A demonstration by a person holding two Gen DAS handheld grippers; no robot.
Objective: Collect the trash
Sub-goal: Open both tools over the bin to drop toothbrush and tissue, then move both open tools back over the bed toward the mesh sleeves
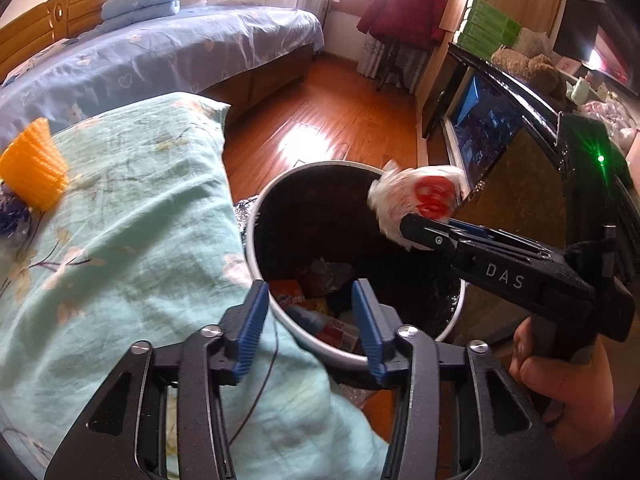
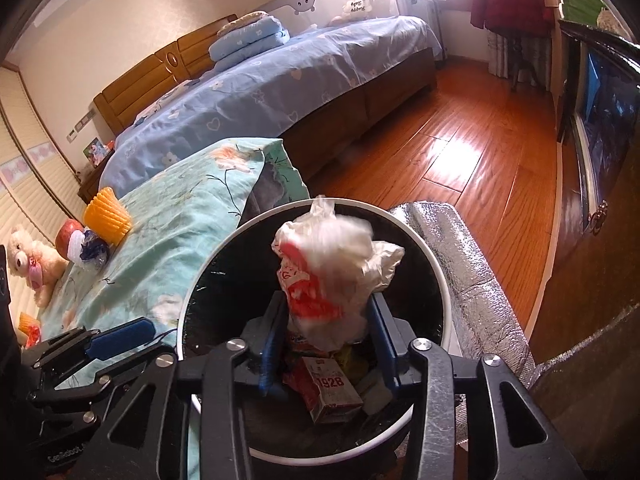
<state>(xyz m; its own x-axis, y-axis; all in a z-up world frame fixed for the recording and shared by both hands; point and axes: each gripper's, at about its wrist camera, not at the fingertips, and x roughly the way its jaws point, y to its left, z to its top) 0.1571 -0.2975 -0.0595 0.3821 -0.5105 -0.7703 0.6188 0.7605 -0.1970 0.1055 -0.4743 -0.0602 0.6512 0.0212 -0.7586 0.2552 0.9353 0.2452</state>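
A round white trash bin (image 1: 256, 256) (image 2: 192, 280) with a black liner stands beside a table covered in teal floral cloth (image 1: 132, 216) (image 2: 176, 220). Several wrappers and a small carton (image 2: 334, 394) lie in it. My right gripper (image 2: 326, 320) (image 1: 416, 224) is shut on a crumpled white and red plastic bag (image 2: 332, 264) (image 1: 416, 196) and holds it over the bin's opening. My left gripper (image 1: 310, 320) (image 2: 120, 338) is open and empty at the bin's near rim, by the cloth edge.
On the cloth lie an orange ridged cup (image 1: 34, 164) (image 2: 107, 214), a blue and white crumpled wrapper (image 2: 90, 250), a red round thing (image 2: 68, 236) and a plush bear (image 2: 30, 264). A silver foil roll (image 2: 460, 264) lies right of the bin. A dark cabinet (image 1: 504, 128) stands to the right.
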